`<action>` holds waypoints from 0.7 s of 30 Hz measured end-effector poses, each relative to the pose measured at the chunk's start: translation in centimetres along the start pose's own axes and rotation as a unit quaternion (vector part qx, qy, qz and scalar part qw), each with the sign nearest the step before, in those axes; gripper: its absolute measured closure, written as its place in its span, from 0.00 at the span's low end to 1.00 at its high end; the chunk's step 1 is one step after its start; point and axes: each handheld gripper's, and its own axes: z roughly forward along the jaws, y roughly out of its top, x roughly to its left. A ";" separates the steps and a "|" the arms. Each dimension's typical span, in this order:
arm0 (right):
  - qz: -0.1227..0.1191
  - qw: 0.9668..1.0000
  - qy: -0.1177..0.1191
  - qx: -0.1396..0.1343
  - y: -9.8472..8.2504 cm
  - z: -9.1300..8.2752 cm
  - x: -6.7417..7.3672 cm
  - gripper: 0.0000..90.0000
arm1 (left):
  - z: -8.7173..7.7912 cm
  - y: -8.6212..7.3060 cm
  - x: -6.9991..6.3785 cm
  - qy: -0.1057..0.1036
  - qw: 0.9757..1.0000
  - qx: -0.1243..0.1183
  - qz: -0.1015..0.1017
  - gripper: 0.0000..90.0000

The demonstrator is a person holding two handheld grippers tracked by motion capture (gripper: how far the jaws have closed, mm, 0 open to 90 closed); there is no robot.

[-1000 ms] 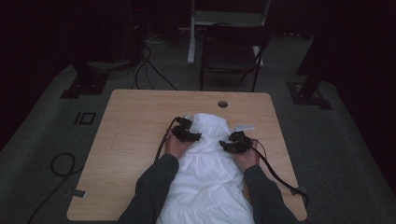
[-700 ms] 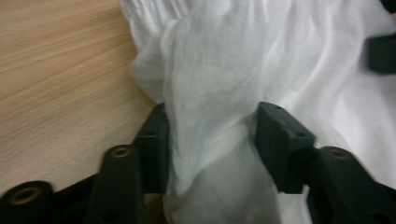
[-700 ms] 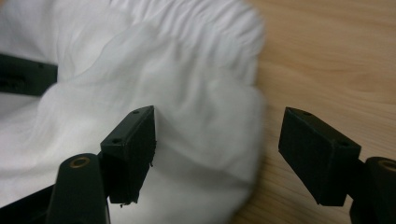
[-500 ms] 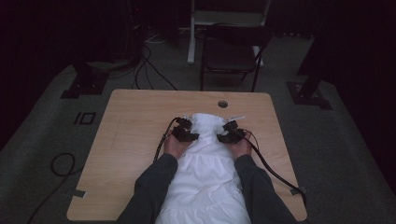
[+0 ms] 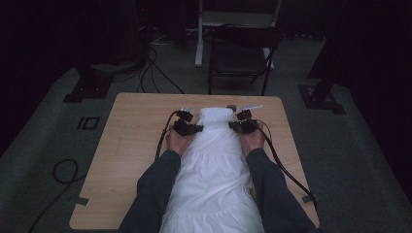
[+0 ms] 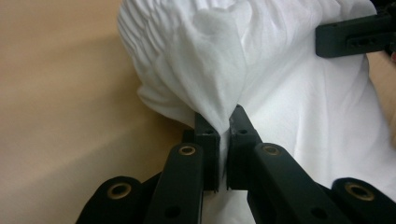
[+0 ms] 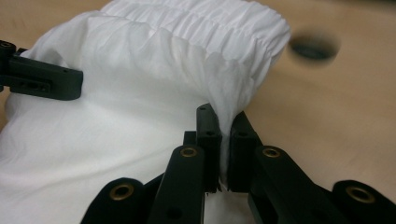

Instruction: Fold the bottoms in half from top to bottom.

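A white gathered garment [image 5: 214, 165] lies lengthwise on the wooden table [image 5: 131, 145], its elastic waistband [image 5: 216, 113] at the far end. My left gripper [image 5: 195, 128] has just been closing and is shut on a pinch of the white fabric [image 6: 219, 88] at the garment's left side, just below the waistband. My right gripper [image 5: 234, 126] has likewise just closed on a fold of the cloth [image 7: 231, 93] at the right side. In the left gripper view the right gripper's jaw shows at the upper right. The pinched cloth rises in small peaks above the table.
A round hole [image 7: 314, 46] is cut in the table just beyond the waistband. A dark chair [image 5: 240, 53] stands behind the table's far edge. Cables [image 5: 284, 165] trail from both grippers toward the near edge. Bare wood lies on both sides of the garment.
Both grippers closed on the sides of the garment near the waistband and lifted a little. The top of the garment is now stretched flatter between them.
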 end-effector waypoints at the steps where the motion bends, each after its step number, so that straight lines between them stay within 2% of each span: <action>1: -0.007 1.000 -0.002 -0.009 0.7 -0.5 0.1 0.96 | -0.5 0.9 -0.1 0.005 1.000 -0.005 0.008 0.96; 3: -0.006 1.000 -0.002 -0.031 2.1 -1.4 0.0 0.96 | -1.9 2.9 -0.2 0.007 0.999 -0.031 0.007 0.96; 4: -0.001 0.999 -0.001 -0.043 2.7 -1.9 -0.1 0.96 | -2.3 3.4 -0.3 0.004 0.999 -0.038 0.006 0.95; 7: 0.003 0.999 0.005 -0.050 3.3 -2.6 -0.2 0.96 | -3.2 4.3 -0.8 0.006 0.999 -0.038 0.020 0.95; 10: 0.003 0.999 0.019 -0.050 2.8 -3.0 -0.2 0.96 | -3.6 3.9 -1.2 0.000 0.999 -0.024 0.031 0.95; 13: -0.002 0.998 0.036 -0.047 1.6 -3.9 0.2 0.96 | -4.4 2.7 -2.2 -0.020 0.998 -0.018 0.053 0.95; 15: -0.018 0.998 0.043 -0.044 0.5 -4.7 0.8 0.96 | -5.4 1.4 -3.0 -0.036 0.997 -0.017 0.065 0.94; 18: -0.032 0.996 0.071 -0.046 -1.6 -6.5 1.7 0.95 | -7.0 -1.5 -4.4 -0.063 0.996 -0.021 0.066 0.94; 20: -0.048 0.995 0.084 -0.039 -3.2 -7.6 2.7 0.95 | -7.9 -3.2 -5.1 -0.070 0.995 -0.019 0.071 0.94; 21: -0.057 0.994 0.091 -0.035 -4.1 -8.1 3.2 0.95 | -8.3 -4.3 -5.6 -0.077 0.995 -0.018 0.067 0.95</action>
